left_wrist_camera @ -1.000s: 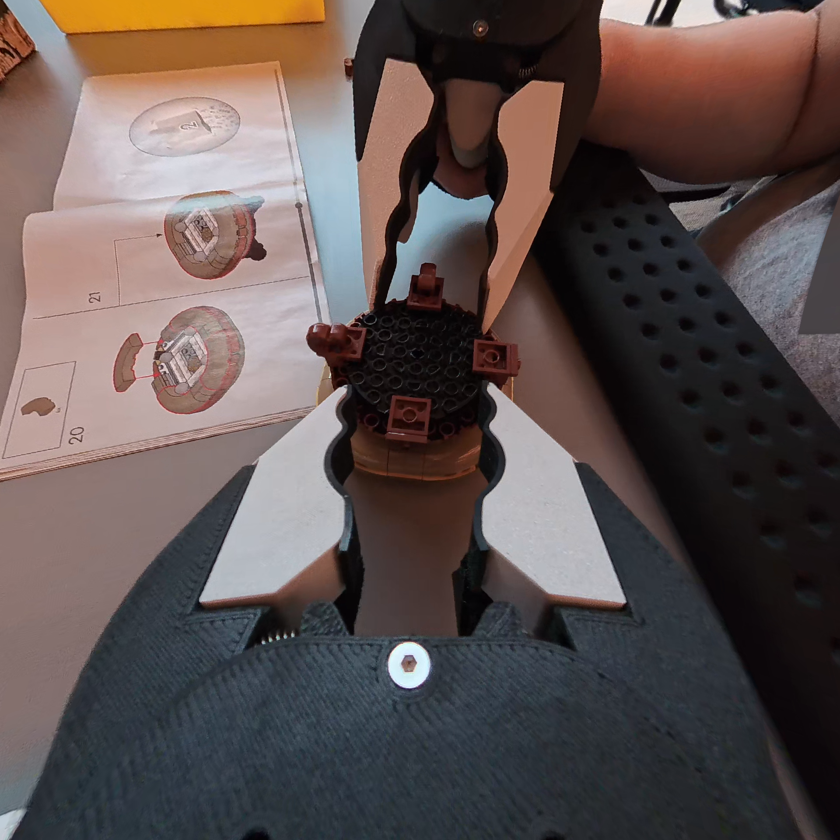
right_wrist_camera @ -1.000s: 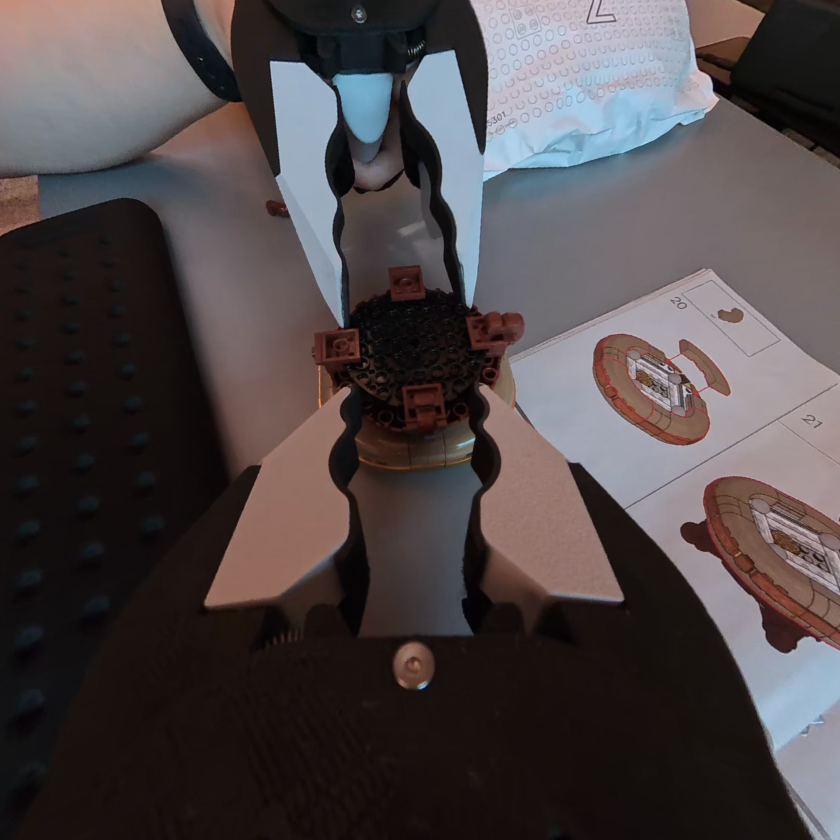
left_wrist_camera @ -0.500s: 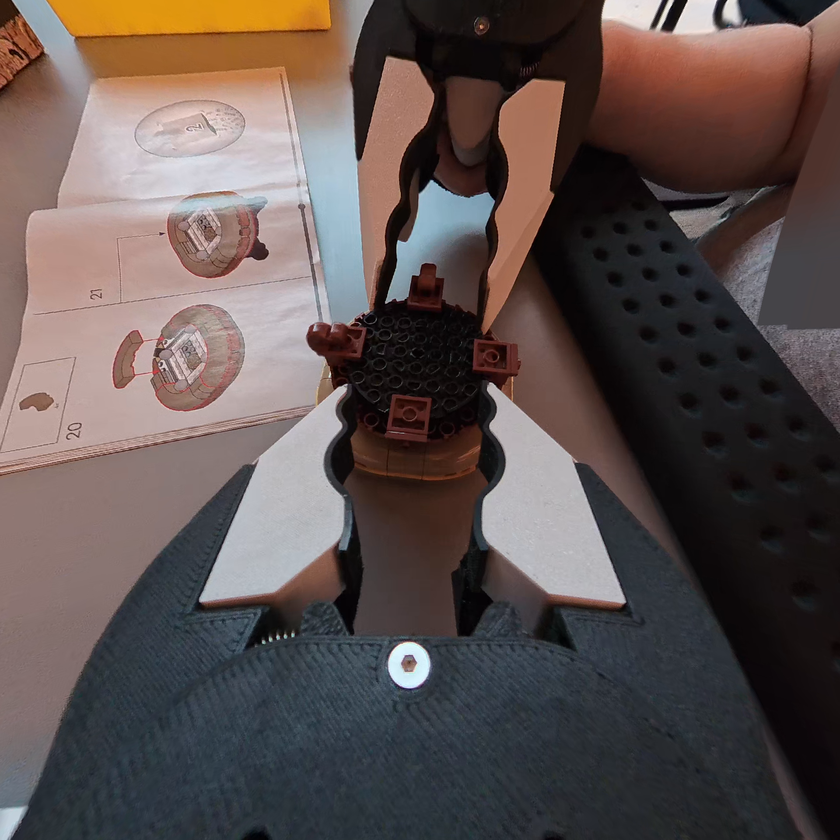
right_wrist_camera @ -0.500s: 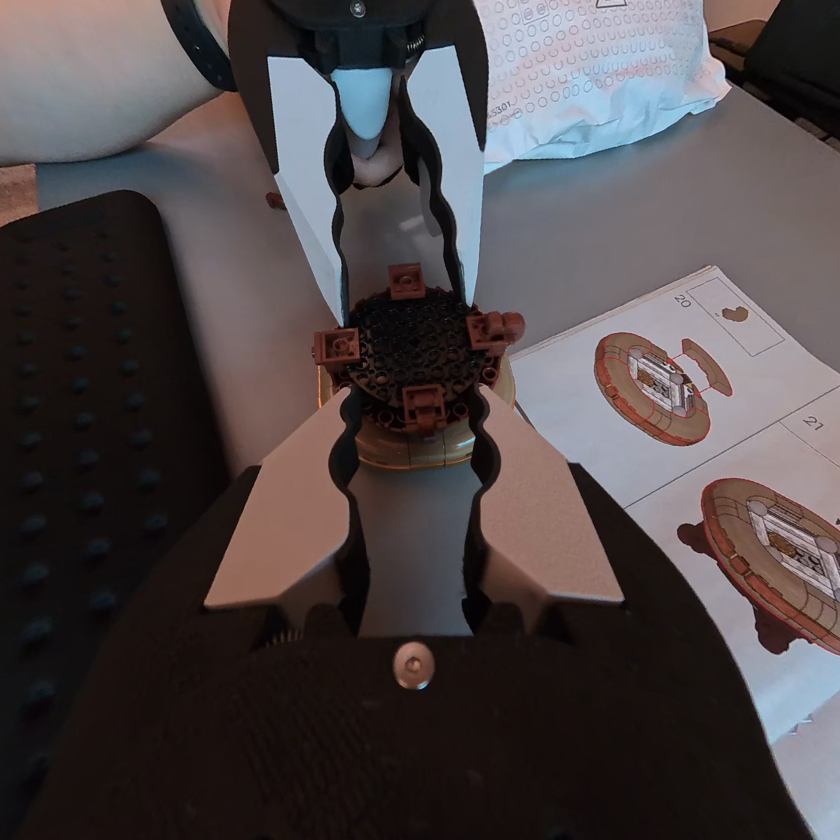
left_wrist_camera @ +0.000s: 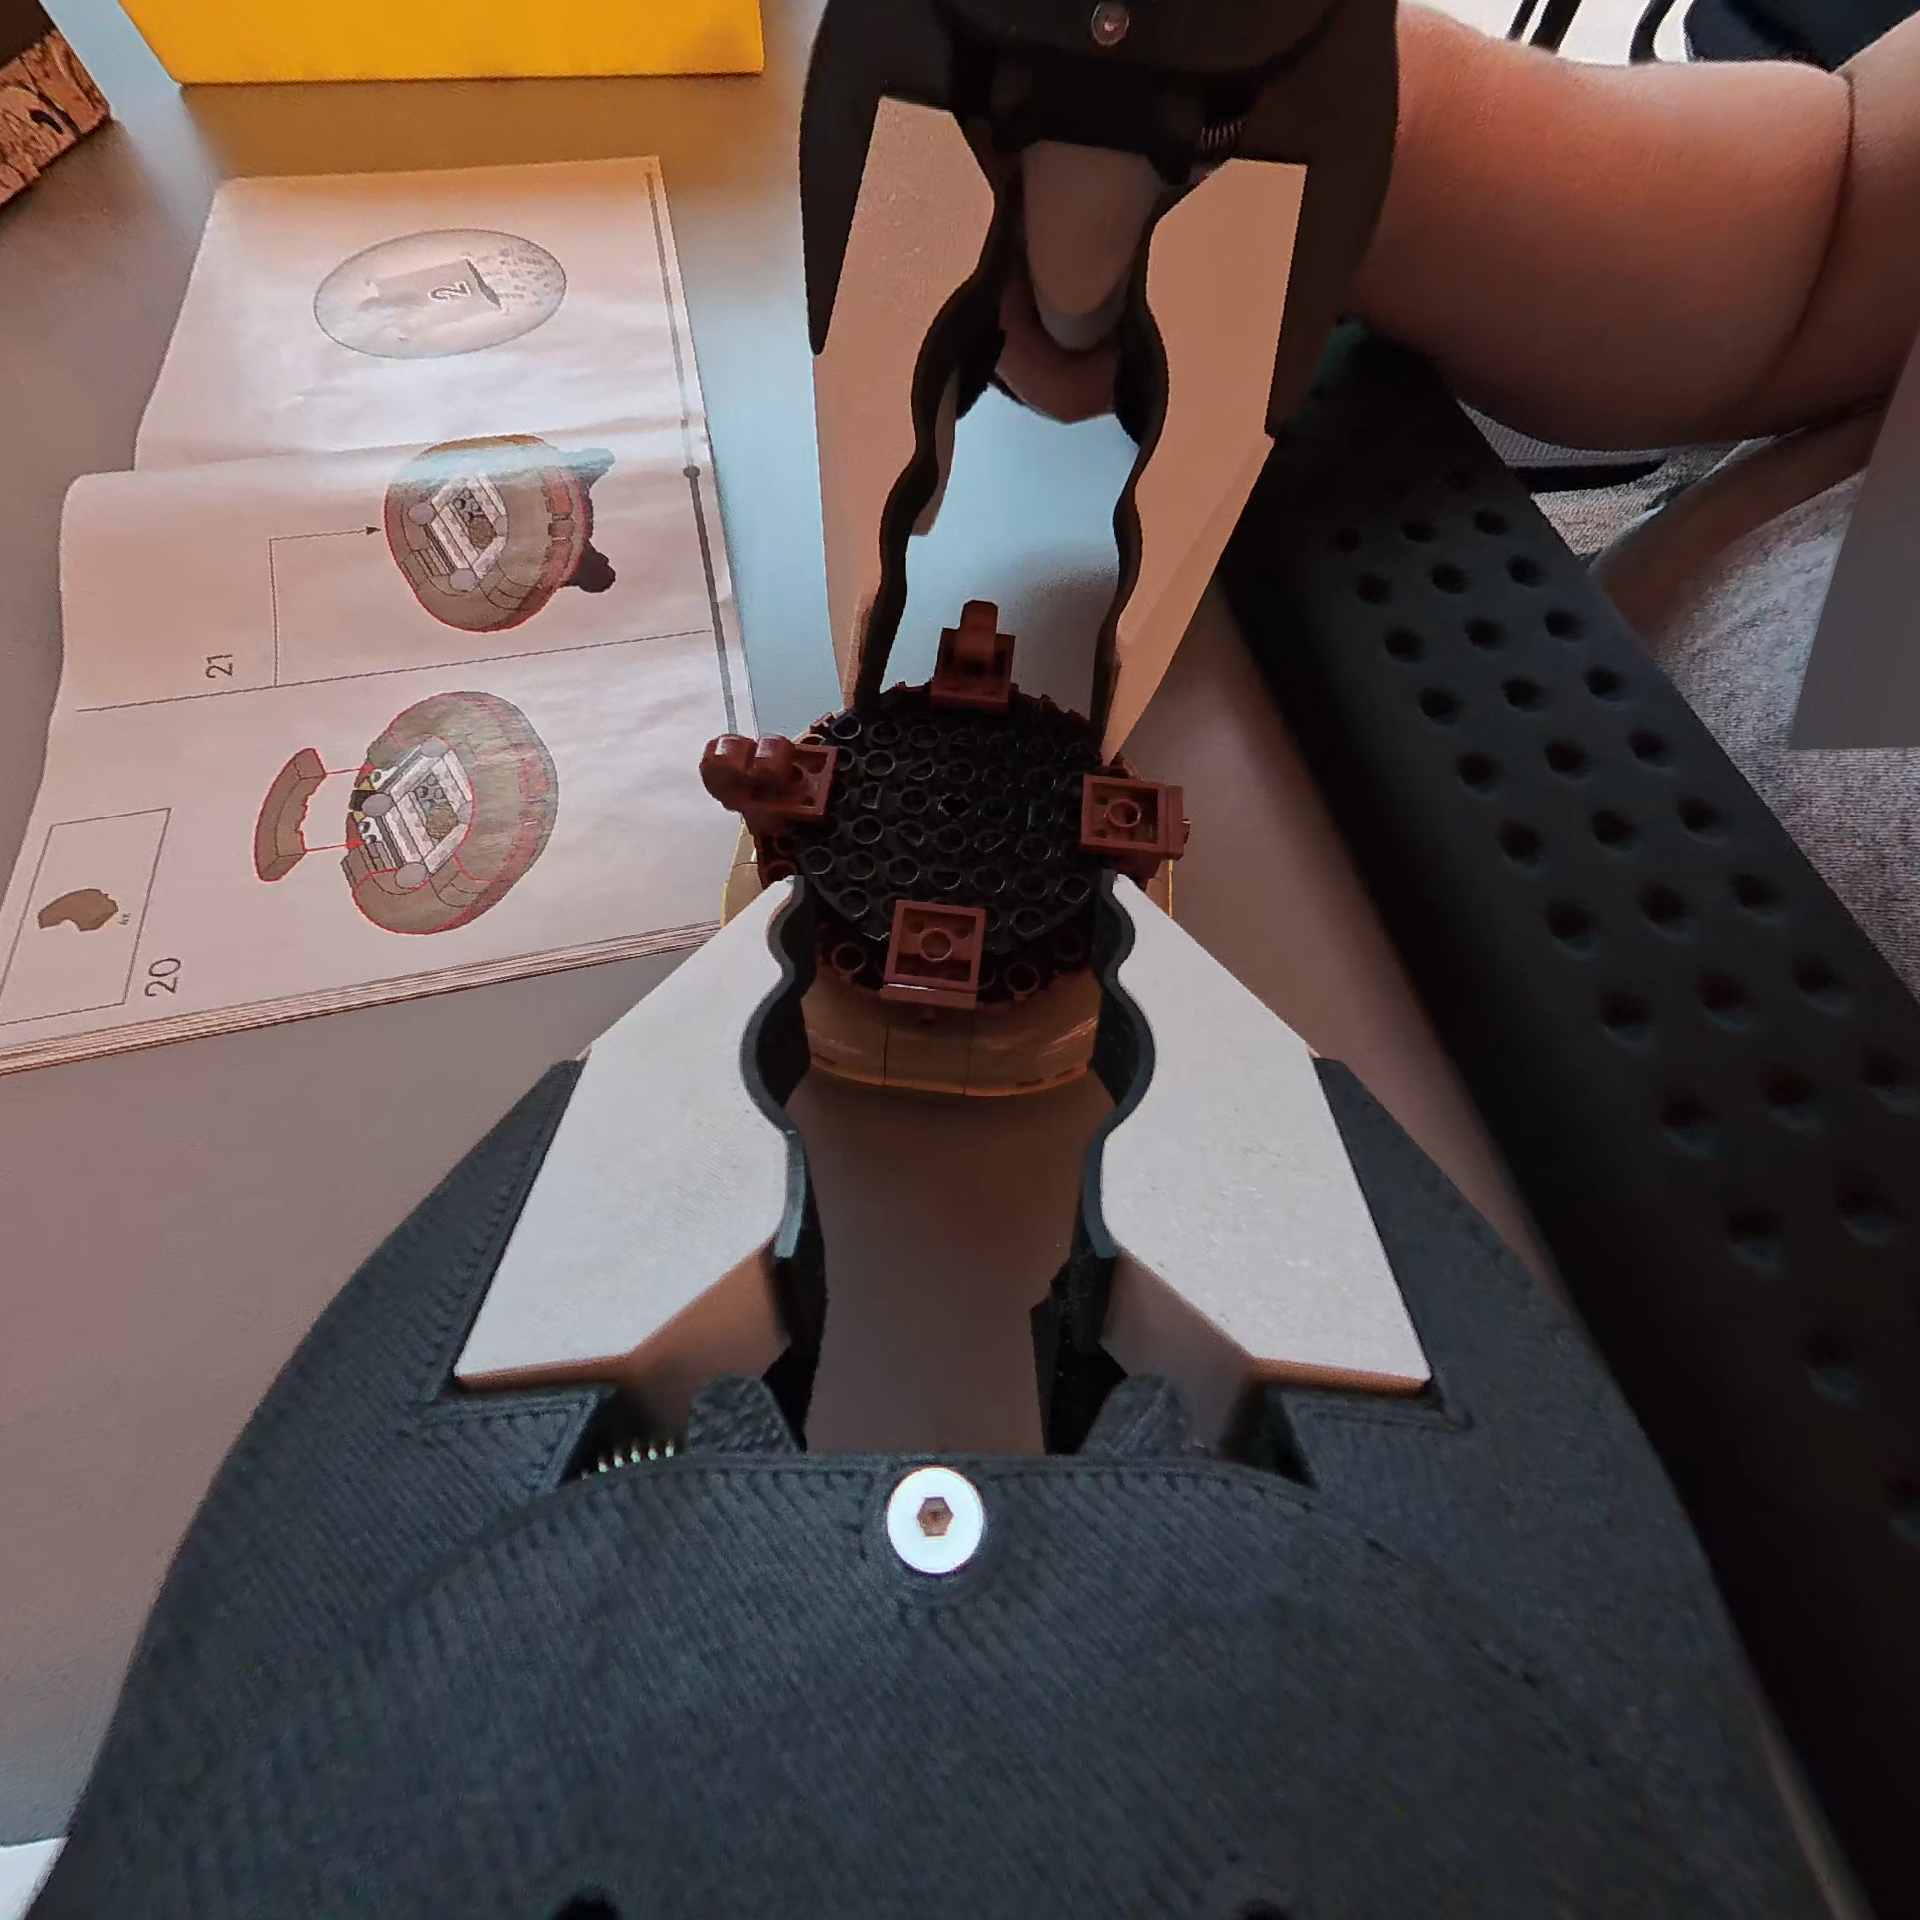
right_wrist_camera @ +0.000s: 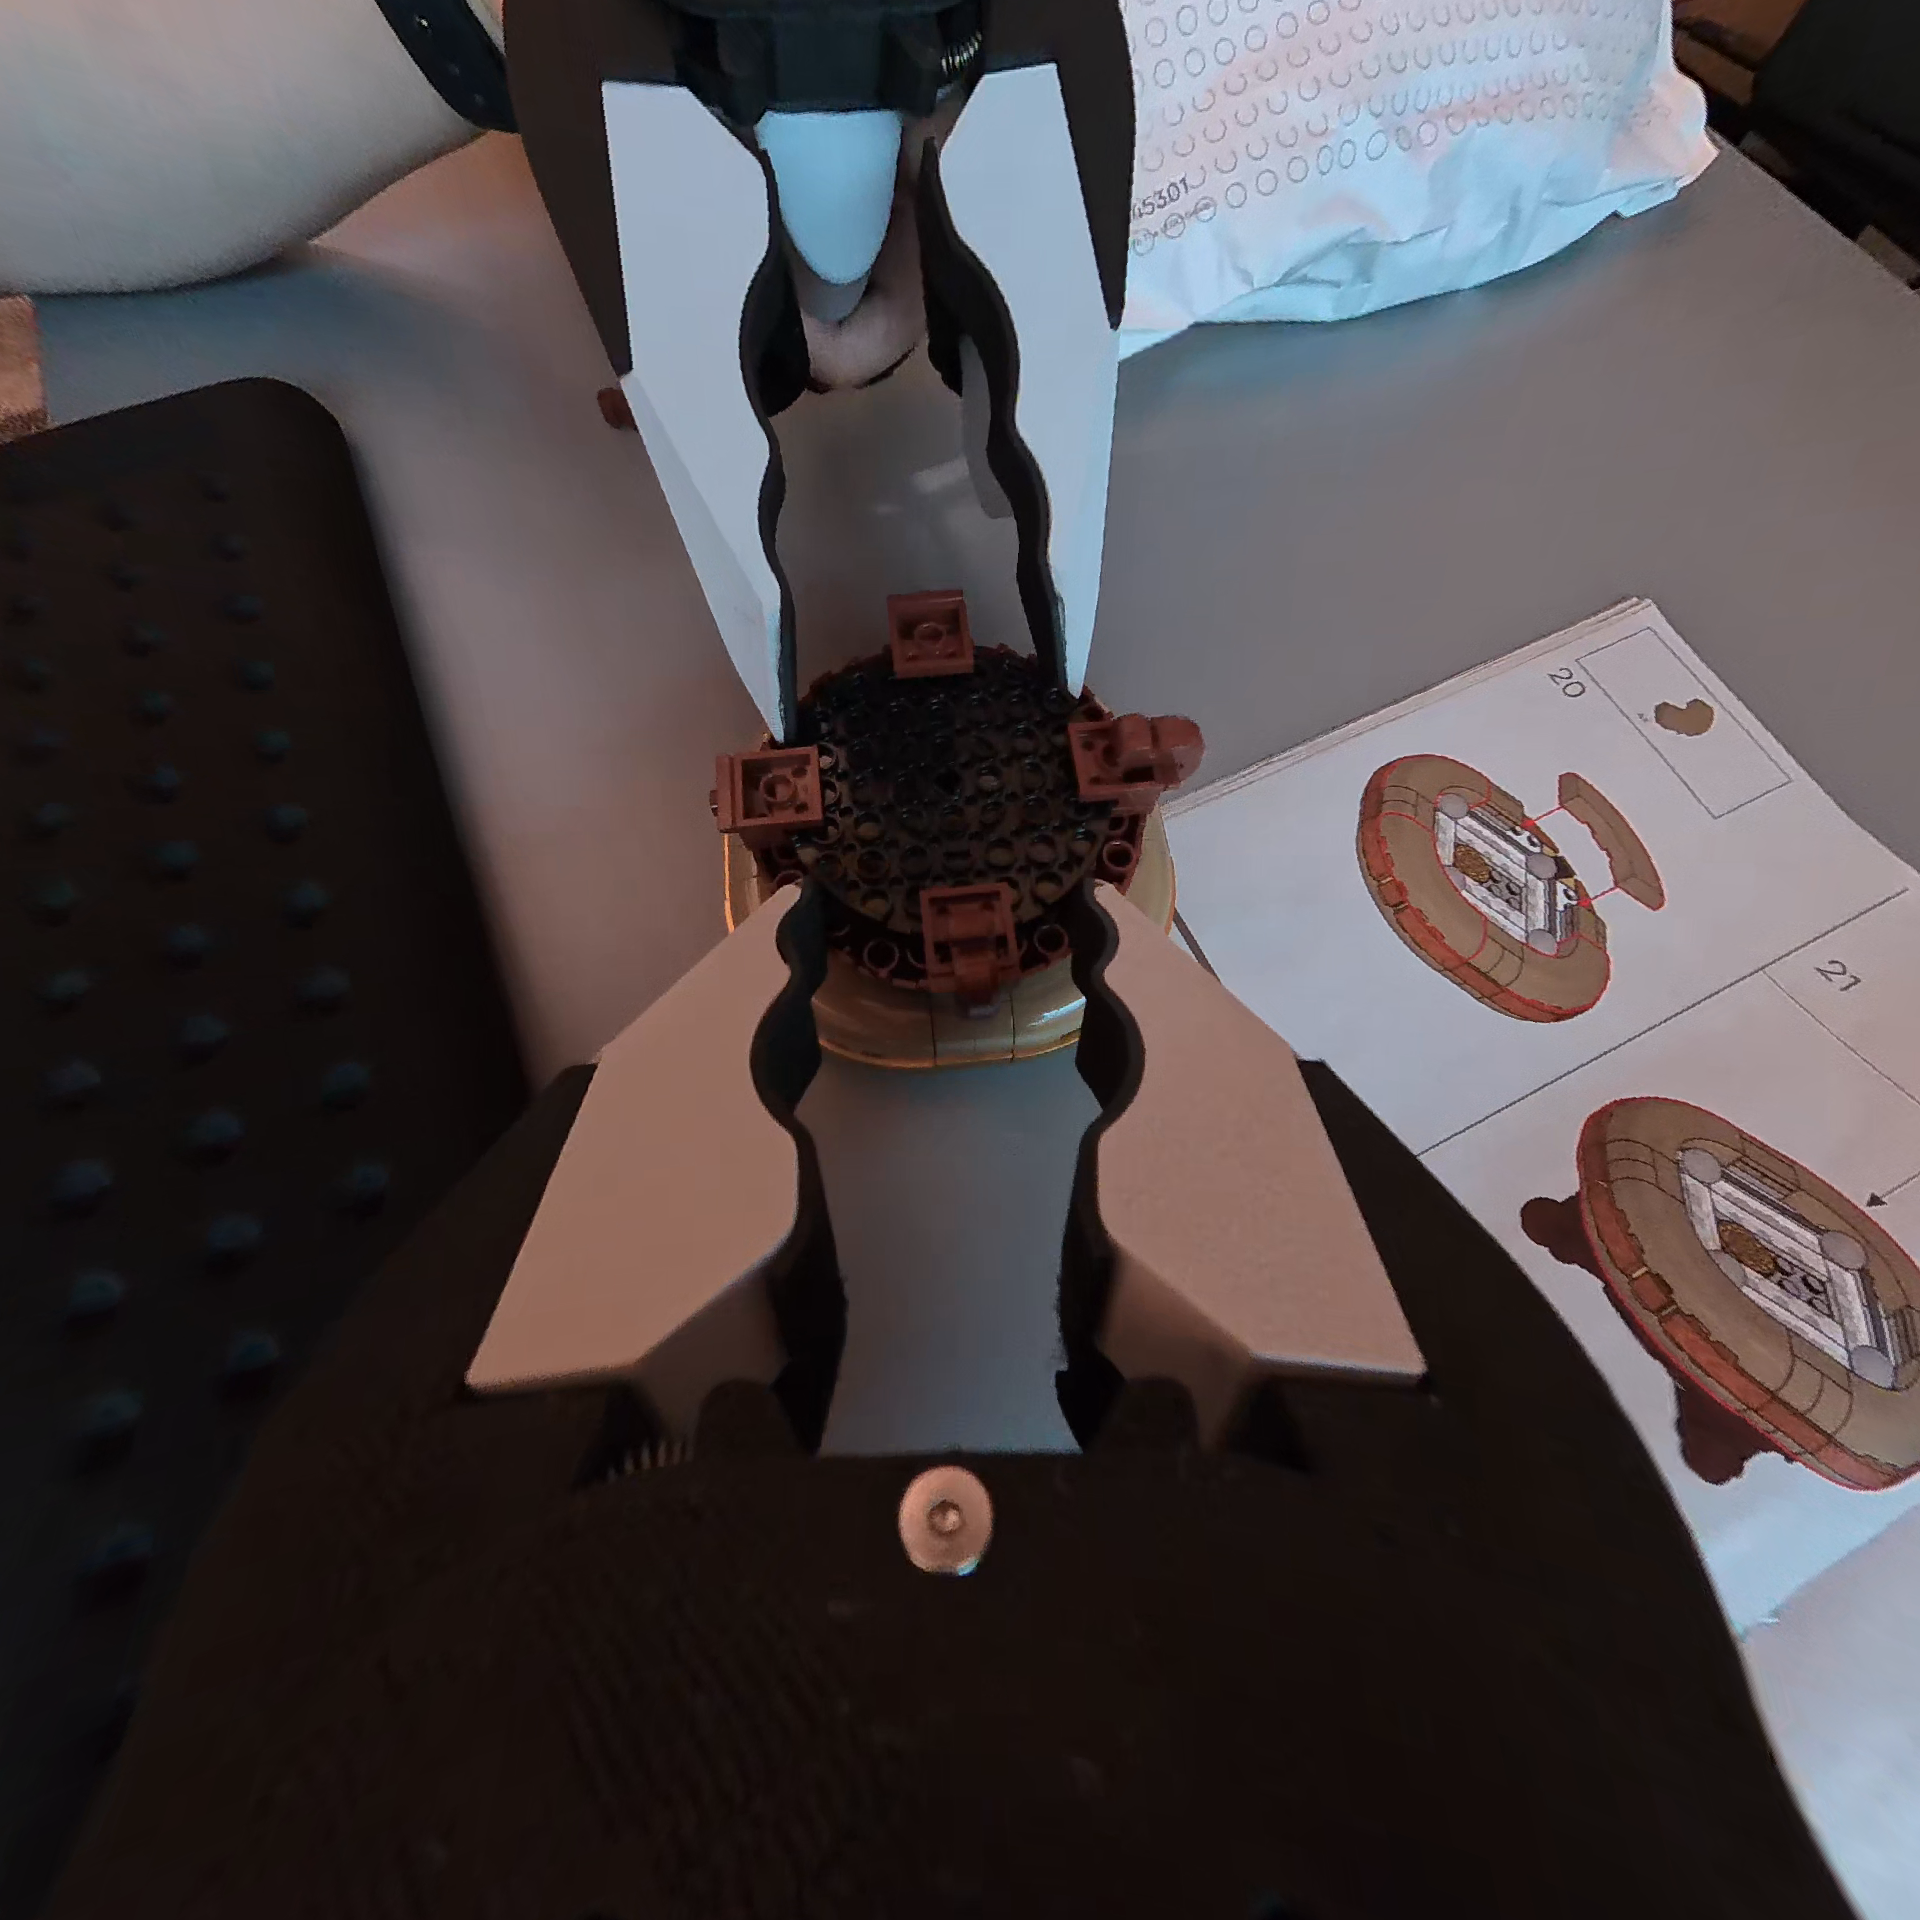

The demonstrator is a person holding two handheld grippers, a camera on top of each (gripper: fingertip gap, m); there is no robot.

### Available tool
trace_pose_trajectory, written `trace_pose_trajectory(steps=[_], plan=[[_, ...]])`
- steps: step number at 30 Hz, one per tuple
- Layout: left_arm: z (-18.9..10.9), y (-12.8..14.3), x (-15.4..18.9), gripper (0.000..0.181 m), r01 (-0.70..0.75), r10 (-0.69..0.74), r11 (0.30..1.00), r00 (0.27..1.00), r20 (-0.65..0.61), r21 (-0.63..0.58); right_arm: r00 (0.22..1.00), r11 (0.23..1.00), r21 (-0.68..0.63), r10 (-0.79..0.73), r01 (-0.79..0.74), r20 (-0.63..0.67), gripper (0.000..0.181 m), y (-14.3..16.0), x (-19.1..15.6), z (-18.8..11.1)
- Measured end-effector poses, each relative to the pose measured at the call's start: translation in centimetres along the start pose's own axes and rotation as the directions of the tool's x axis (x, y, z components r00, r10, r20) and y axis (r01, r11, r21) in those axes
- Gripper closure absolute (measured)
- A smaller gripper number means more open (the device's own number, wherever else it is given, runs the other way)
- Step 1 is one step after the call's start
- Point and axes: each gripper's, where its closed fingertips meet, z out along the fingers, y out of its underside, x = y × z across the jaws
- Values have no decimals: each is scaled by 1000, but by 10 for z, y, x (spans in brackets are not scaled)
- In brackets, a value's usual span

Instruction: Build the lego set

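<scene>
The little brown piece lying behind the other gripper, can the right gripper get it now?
Probably not: the right gripper is shut on the round black-and-brown lego model, and the left gripper stands between.

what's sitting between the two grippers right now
The round lego model, upside down with its black underside up, sits between the left gripper and right gripper; both wrist views show it.

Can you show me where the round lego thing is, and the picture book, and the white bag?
round lego build (left_wrist_camera: 951,821), left wrist view, on its black studded underside.
instruction booklet (right_wrist_camera: 1558,987), right wrist view, on the open page.
white bag (right_wrist_camera: 1403,156), right wrist view, on its crinkled front.
</scene>
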Motion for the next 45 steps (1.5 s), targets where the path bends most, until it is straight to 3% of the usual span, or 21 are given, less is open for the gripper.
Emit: trace_pose_trajectory(steps=[11, 15, 18, 25, 32, 38, 45], plan=[[0, -1, 0, 128, -10, 10, 1000, 1000, -8, -30, 996, 985, 153, 73, -81, 53, 135, -11, 2, -7], [0, -1, 0, 128, -15, 15, 999, 1000, -2, -44, 997, 989, 133, 63, -69, 50, 134, -16, 5, -8], [0, -1, 0, 128, -14, 14, 999, 1000, -1, -45, 995, 987, 143, 58, -70, 83, 150, -24, -1, -7], [1, -1, 0, 128, -14, 14, 999, 1000, 2, -51, 995, 998, 22, 60, -62, 79, 160, -14, 2, 6], [2, -1, 0, 128, -2, 3, 997, 1000, 11, -77, 995, 996, -92, 23, -15, 92, 159, -11, 2, 7], [2, -1, 1, 128, -4, 6, 996, 1000, 24, -85, 995, 959, -269, -70, 86, 71, 158, -9, 1, 7], [3, -1, 1, 128, 27, -26, 997, 1000, 10, -72, 996, 924, -376, -44, 71, 79, 158, -7, 2, 7]])
